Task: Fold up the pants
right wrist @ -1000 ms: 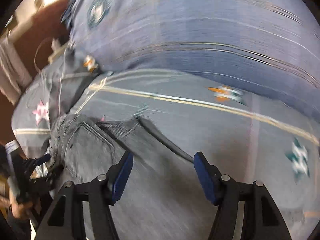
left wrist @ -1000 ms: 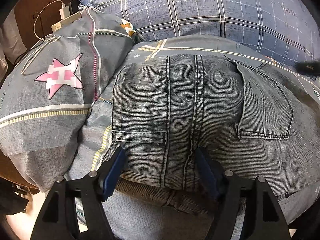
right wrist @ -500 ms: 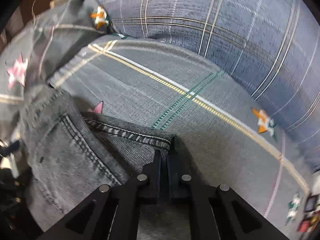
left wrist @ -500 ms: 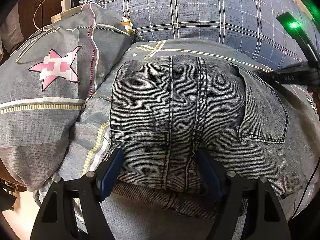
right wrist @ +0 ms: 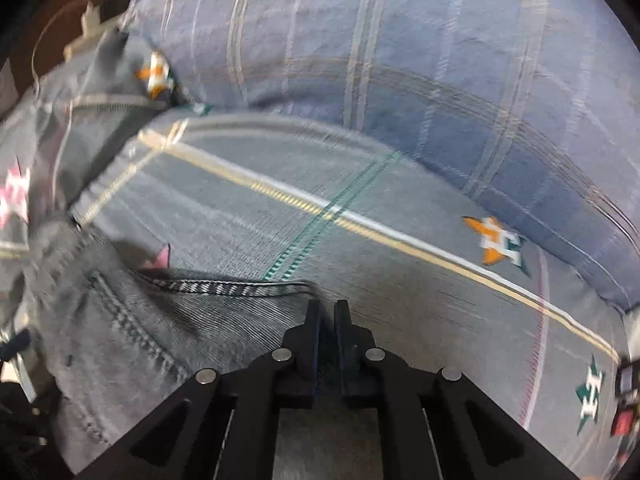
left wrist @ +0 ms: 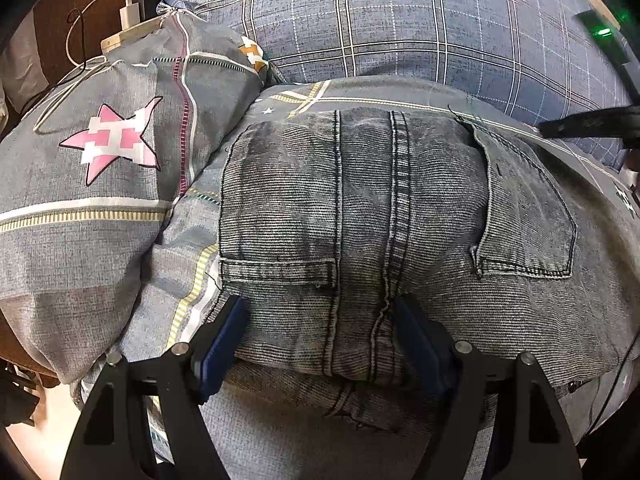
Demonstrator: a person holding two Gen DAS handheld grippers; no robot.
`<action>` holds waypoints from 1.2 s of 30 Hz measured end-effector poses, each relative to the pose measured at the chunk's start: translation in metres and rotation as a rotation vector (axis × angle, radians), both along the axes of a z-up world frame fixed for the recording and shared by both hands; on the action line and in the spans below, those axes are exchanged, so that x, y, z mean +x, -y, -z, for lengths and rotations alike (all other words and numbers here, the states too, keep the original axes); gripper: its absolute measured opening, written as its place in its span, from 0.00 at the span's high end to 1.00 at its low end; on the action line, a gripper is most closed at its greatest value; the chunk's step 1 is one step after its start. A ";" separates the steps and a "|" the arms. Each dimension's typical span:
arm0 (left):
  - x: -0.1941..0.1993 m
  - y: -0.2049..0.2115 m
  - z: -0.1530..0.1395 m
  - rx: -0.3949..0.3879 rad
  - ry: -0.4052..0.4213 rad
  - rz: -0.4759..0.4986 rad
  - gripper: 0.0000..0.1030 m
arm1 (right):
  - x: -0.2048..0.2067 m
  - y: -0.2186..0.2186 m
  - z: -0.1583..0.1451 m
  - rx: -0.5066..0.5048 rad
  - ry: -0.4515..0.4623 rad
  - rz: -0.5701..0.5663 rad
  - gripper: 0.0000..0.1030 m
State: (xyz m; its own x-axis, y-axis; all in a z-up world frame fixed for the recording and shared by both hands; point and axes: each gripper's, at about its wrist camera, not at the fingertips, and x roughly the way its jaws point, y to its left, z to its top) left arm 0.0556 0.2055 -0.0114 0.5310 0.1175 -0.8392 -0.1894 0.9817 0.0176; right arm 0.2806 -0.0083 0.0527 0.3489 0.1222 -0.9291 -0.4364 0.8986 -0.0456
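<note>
Your pants (left wrist: 360, 216) lay folded on the bed sheet (left wrist: 176, 264), near its front edge, seat side up. They looked like thick, soft denim: heavy enough to sag, not slippery, so the stitched hems and seams seemed the firmest places to take hold. Your left gripper (left wrist: 320, 340) stood wide apart, its fingers straddling the fold nearest you, holding nothing. Your right gripper (right wrist: 326, 316) was pinched together at the stitched far-right corner of the denim; the blur left me unsure whether cloth sat between them. You had one pair of pants, two back pockets showing, one star pillow (left wrist: 92, 168) at left, one plaid quilt (left wrist: 400, 32) along the far edge.
</note>
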 end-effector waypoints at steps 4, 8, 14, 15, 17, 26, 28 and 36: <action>-0.004 0.003 0.001 0.011 -0.007 -0.002 0.25 | -0.022 0.008 -0.029 0.143 0.007 0.041 0.82; -0.011 0.001 0.001 -0.014 -0.010 -0.012 0.25 | -0.040 -0.025 -0.034 0.267 -0.051 -0.025 0.68; -0.042 -0.018 -0.021 -0.094 0.041 -0.055 0.25 | -0.083 -0.088 0.017 0.160 -0.179 -0.204 0.54; -0.046 -0.020 -0.024 -0.097 0.052 -0.061 0.25 | -0.085 -0.087 0.012 0.171 -0.178 -0.206 0.54; -0.051 -0.026 -0.032 -0.098 0.077 -0.086 0.25 | -0.083 -0.076 0.000 0.252 -0.190 -0.155 0.54; -0.046 -0.033 -0.053 -0.122 0.124 -0.110 0.25 | -0.096 -0.042 0.000 0.379 -0.187 -0.049 0.48; -0.037 -0.027 -0.054 -0.124 0.122 -0.086 0.25 | -0.108 -0.015 -0.010 0.438 -0.162 0.012 0.44; 0.005 0.017 -0.018 0.034 0.017 0.049 0.25 | -0.190 0.166 -0.022 0.526 -0.137 0.372 0.43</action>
